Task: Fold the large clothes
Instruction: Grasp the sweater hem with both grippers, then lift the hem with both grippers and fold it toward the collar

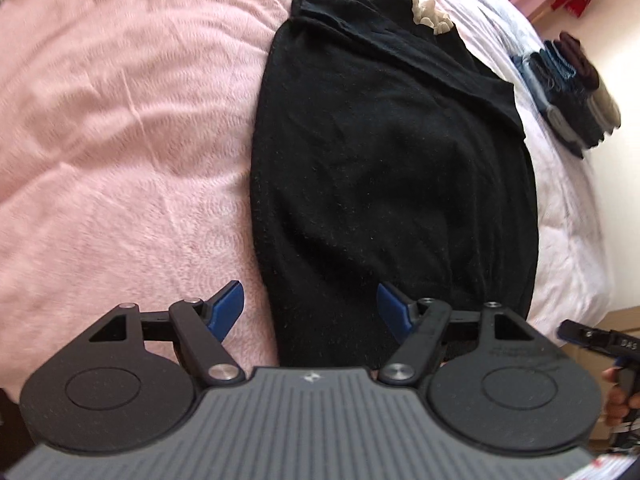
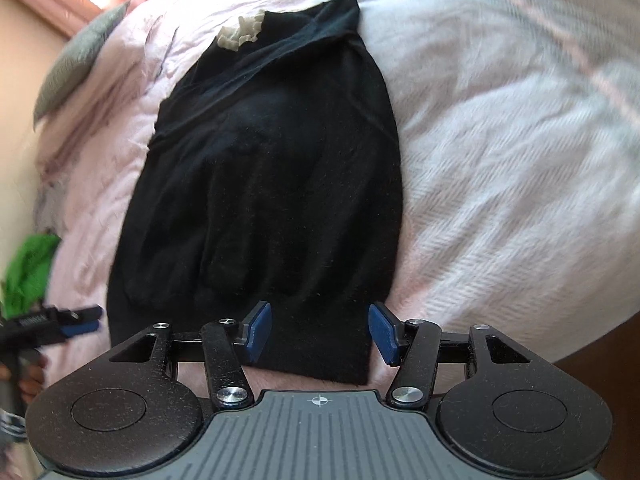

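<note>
The black knitted sweater [image 1: 392,168], long and already narrowed with its sides laid inward, lies lengthwise on the pink textured bedspread [image 1: 120,120], its cream ruffled collar [image 1: 430,12] at the far end and its hem at the near edge of the bed. We hold both tools just above that hem: the left gripper [image 1: 310,312] stands open over the hem's left corner, one blue pad over the bedspread and the other over the knit, holding nothing; the right gripper [image 2: 320,332] is likewise open and empty, its jaws either side of the hem's right corner. We judge that the lengthwise fold is done and the crosswise fold is in hand — the next move calls for each tool to close on its corner, taking all the layers, then lift and carry the hem toward the collar without dragging the sides loose. Beyond the sweater sits a stack of folded dark clothes [image 1: 576,92] near the bed's edge; a grey pillow [image 2: 76,64] and something bright green [image 2: 28,268] lie off to the other side.
</note>
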